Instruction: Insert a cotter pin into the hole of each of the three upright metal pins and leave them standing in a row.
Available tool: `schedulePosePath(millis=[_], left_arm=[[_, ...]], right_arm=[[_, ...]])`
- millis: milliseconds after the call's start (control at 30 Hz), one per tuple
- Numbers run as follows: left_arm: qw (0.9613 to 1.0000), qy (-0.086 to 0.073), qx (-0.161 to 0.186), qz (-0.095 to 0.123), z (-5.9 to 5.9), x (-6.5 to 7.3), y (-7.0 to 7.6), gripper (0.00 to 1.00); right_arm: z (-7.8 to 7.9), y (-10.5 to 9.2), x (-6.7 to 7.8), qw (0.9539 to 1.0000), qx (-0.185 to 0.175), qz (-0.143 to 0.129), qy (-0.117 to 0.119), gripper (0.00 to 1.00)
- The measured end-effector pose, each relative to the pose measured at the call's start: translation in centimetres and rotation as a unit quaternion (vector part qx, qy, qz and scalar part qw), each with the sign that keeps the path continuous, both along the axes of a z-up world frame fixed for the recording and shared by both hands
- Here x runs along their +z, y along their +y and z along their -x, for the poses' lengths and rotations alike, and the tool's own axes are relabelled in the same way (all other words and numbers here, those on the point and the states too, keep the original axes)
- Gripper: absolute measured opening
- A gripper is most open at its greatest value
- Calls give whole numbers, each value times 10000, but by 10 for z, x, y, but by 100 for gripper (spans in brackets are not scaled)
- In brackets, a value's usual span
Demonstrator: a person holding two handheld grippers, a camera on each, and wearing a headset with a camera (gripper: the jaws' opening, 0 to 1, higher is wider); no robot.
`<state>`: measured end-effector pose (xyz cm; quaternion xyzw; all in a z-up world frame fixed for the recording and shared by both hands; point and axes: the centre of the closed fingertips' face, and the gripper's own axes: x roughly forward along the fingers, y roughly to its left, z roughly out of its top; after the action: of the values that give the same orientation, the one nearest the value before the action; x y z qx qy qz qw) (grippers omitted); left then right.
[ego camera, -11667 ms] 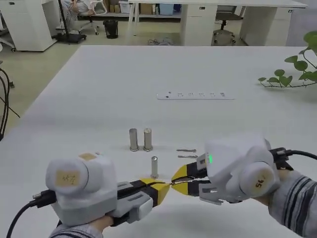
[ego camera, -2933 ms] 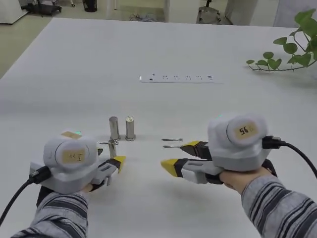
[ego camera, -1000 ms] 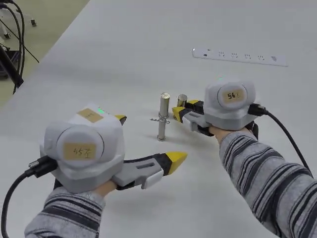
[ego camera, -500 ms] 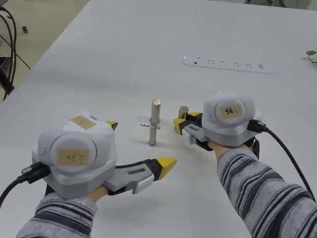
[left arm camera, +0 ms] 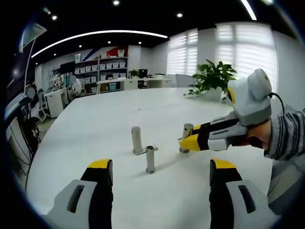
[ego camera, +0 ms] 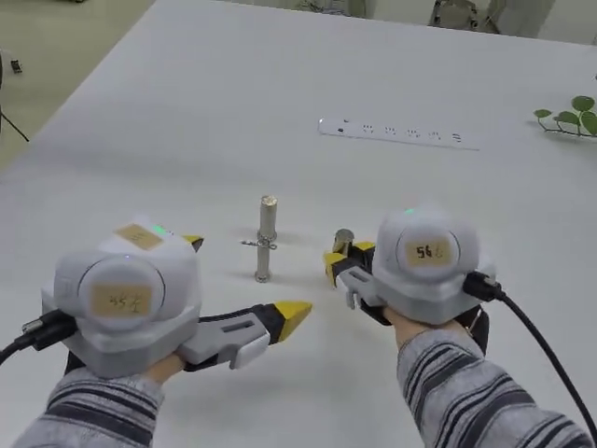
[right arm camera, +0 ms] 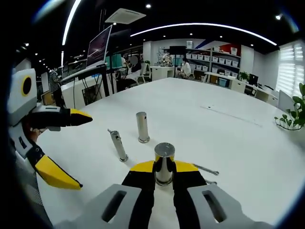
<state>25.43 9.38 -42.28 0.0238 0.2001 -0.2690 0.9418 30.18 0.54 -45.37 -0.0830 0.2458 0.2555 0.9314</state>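
Clerk: Item one, right gripper point(right arm camera: 164, 168). Jaw state?

Checker: Pressed in on the gripped pin point(right arm camera: 164, 157), low on its shaft. The pin stands upright with its base on the white table point(ego camera: 187, 112).

Clerk: Item two, left gripper point(left arm camera: 161, 167)?

Checker: Jaws spread wide, with nothing between them. It is held well apart from the gripped pin.

Clerk: Item three, the other metal pins, placed from the gripped pin.

Checker: Fitted pin point(right arm camera: 118, 146): upright and near the gripped pin, on the side facing the left gripper and in front of that gripper's open jaws. It does not touch the gripped pin. An inserted cotter pin point(ego camera: 254, 245) crosses its upper part. Bare pin point(right arm camera: 141, 126): upright, also near the gripped pin and beyond it as the right gripper looks. It stands apart from both other pins.

Clerk: Loose stock?

Checker: One loose cotter pin point(right arm camera: 206, 169), lying flat just beside the gripped pin on the side away from the left gripper.

Clerk: Outlying items?

Checker: Power strip point(ego camera: 390, 133), well beyond the gripped pin toward the table's far edge. Plant point(ego camera: 569, 117), farther out still, off to the right gripper's side.
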Motion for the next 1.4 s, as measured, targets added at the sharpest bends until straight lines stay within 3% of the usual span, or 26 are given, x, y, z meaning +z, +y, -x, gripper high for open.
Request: schedulePosePath(millis=[667, 867, 1067, 1167, 1300, 1400], left_arm=[[9998, -128, -97, 83, 1, 8, -5, 82], [9998, -152, -88, 102, 1, 9, -6, 81], [9998, -144, -123, 88, 1, 8, -8, 81], [9998, -121, -147, 65, 2, 7, -9, 81], [9998, -108, -152, 43, 2, 6, -9, 81], [9998, -97, -153, 37, 2, 5, -8, 81]], right_arm=[[30, -2, -18, 9985, -465, 9, 292, 8], [33, 0, -17, 9981, -568, 30, 243, 8], [35, -3, -18, 9937, -1050, 230, 331, 9], [35, -4, -19, 9900, -1312, 197, 483, 9], [37, -4, -20, 9871, -1451, 82, 672, 9], [38, -2, -20, 9884, -1357, 12, 688, 10]])
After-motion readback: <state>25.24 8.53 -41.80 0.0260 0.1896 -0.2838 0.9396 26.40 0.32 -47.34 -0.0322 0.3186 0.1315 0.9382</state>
